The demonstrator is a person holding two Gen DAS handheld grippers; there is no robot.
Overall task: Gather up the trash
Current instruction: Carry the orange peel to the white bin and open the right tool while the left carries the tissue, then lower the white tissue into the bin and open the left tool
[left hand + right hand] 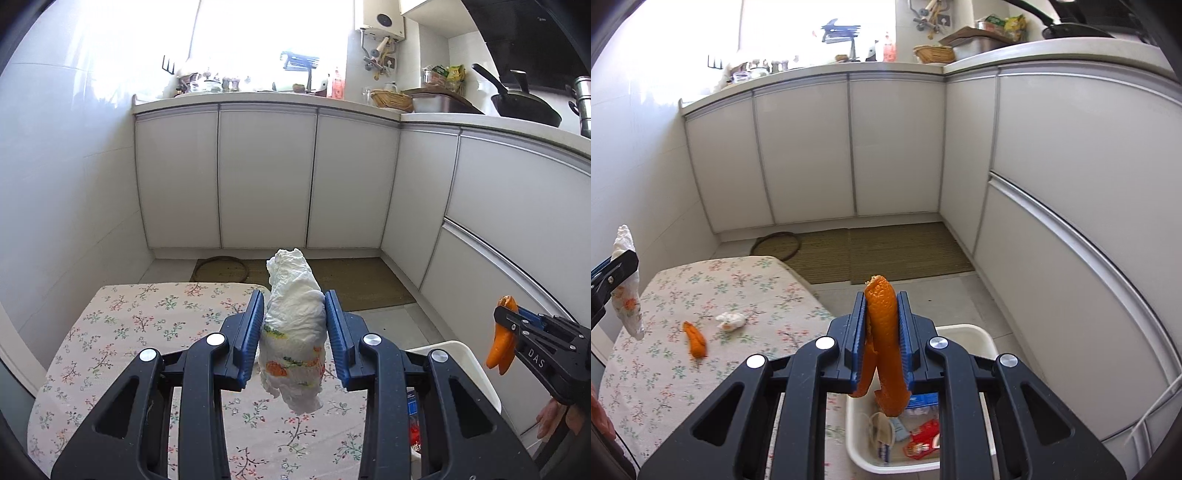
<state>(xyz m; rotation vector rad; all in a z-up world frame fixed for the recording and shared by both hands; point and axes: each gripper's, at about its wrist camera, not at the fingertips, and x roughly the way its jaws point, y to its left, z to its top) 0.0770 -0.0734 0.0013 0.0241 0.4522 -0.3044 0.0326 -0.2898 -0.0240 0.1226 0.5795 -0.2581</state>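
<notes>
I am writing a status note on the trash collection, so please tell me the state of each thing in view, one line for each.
Left hand-held gripper: shut on the crumpled tissue.
Crumpled tissue: held in the air above the floral table.
Right hand-held gripper: shut on the orange peel.
Orange peel: held above the white bin.
White bin: open, already holds wrappers.
Second peel: lying on the table.
Small tissue wad: lying on the table.

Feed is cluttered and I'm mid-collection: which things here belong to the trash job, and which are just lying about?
Job:
- crumpled tissue in left hand-held gripper
- orange peel in right hand-held gripper
- second peel, small tissue wad on table
- white bin

Lying about:
- frying pan
- wicker basket
- floor mat
</notes>
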